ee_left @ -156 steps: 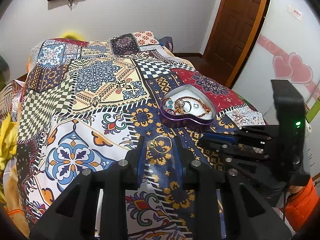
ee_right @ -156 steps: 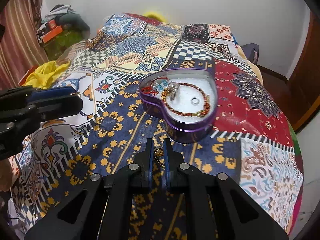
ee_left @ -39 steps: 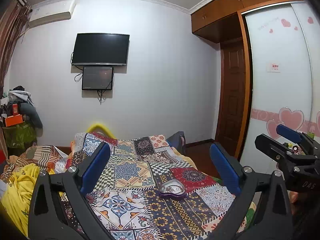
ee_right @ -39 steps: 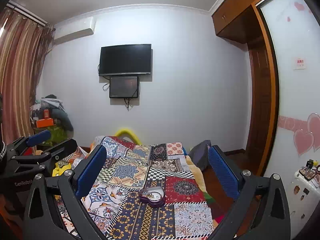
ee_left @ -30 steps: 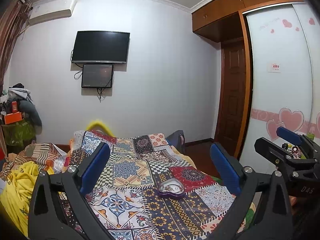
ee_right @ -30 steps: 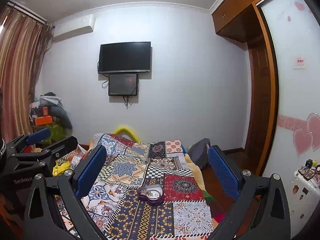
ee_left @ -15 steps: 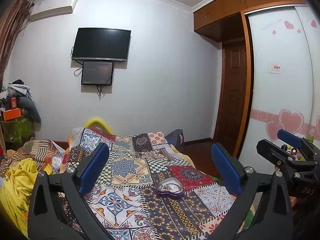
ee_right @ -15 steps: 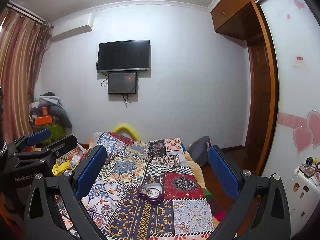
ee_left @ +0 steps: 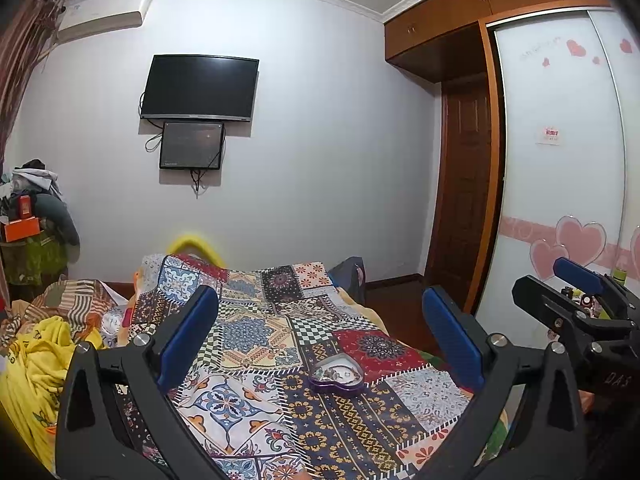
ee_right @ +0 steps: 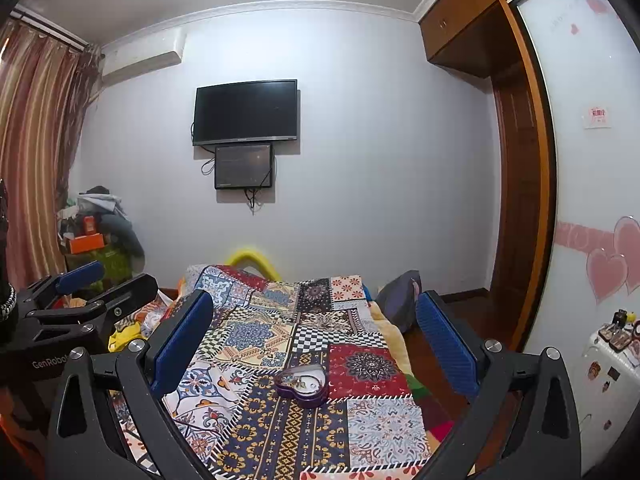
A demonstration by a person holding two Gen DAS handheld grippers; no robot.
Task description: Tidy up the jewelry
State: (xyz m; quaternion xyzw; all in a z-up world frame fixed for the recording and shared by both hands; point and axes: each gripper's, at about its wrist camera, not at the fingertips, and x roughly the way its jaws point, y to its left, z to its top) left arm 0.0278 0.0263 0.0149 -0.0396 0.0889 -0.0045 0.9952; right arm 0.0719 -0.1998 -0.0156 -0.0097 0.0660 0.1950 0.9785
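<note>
1. Hovering high above the patchwork-quilted bed [ee_left: 256, 336], left gripper [ee_left: 320, 336] levelled at the far wall, jaws wide apart, empty.
2. Right gripper [ee_right: 312, 336]: same pose, spread wide, empty.
3. Purple heart-shaped tin of jewelry [ee_right: 303, 385] sits near the bed's right edge.

A patchwork bedspread [ee_left: 256, 332] covered the bed, with yellow cloth [ee_left: 36, 360] bunched at its left side. A dark television [ee_right: 246, 112] hung on the white wall above a smaller screen [ee_right: 244, 166]. Striped curtains [ee_right: 36, 152] hung at the left, a brown door [ee_left: 466, 196] stood at the right.

Open purple heart-shaped tin [ee_left: 337, 376] holding jewelry [ee_right: 301, 380] lies on bedspread [ee_left: 256, 332].
</note>
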